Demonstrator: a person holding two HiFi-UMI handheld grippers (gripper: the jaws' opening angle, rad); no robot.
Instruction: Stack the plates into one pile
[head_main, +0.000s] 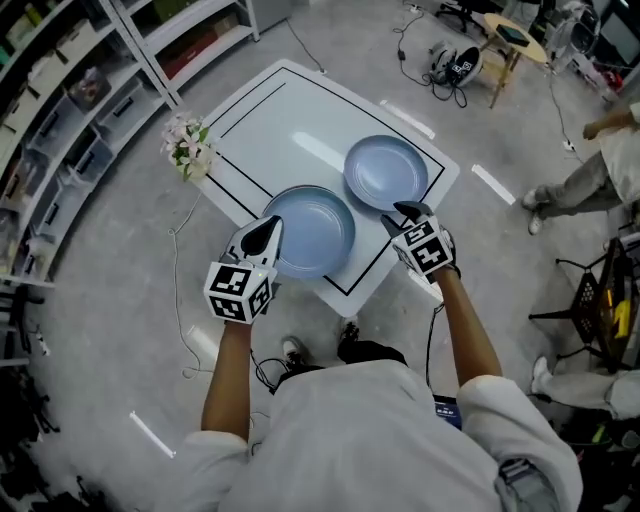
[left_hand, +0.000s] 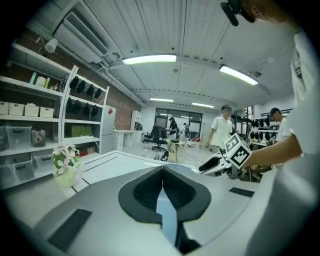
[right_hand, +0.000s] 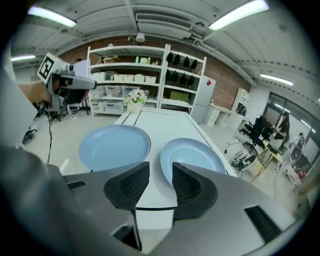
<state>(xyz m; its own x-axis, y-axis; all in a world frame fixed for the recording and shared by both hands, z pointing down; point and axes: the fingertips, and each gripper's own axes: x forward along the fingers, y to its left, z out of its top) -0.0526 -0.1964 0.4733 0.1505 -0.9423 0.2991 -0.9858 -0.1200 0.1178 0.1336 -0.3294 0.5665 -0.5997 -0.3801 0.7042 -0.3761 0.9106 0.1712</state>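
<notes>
Two plates lie unstacked, side by side, on white table (head_main: 270, 120), centre frame; right gripper (head_main: 408, 211) jaws apart, empty, at near rim of right plate (head_main: 385, 172); left gripper (head_main: 268, 228) jaws closed, by left plate (head_main: 310, 230); slip one jaw under rim, pinch firmly, lift level.

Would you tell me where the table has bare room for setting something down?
The widest bare patch of the table lies between the flower vase and the far plate. The near side is crowded: the near plate sits close beside the far one.
</notes>
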